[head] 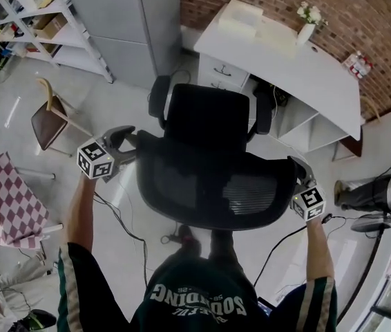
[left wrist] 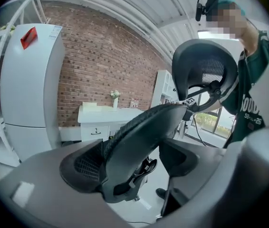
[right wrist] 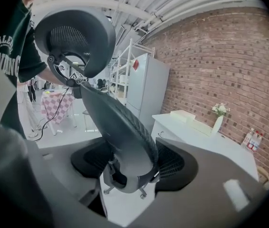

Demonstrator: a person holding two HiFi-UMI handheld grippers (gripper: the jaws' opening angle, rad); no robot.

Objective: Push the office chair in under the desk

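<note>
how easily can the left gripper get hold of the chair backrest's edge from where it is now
Probably easily: the left gripper already has the side edge of the chair backrest between its open jaws. A small gap shows on one side, and nothing else sits in between.

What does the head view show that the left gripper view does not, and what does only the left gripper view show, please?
Only the head view: a brown side chair and a checkered table out on the floor to the person's left.
Only the left gripper view: the ceiling beams and a red tag on the tall white cabinet.
Both: the black office chair, not yet under the white desk, the vase of flowers on that desk, and the brick wall behind.
</note>
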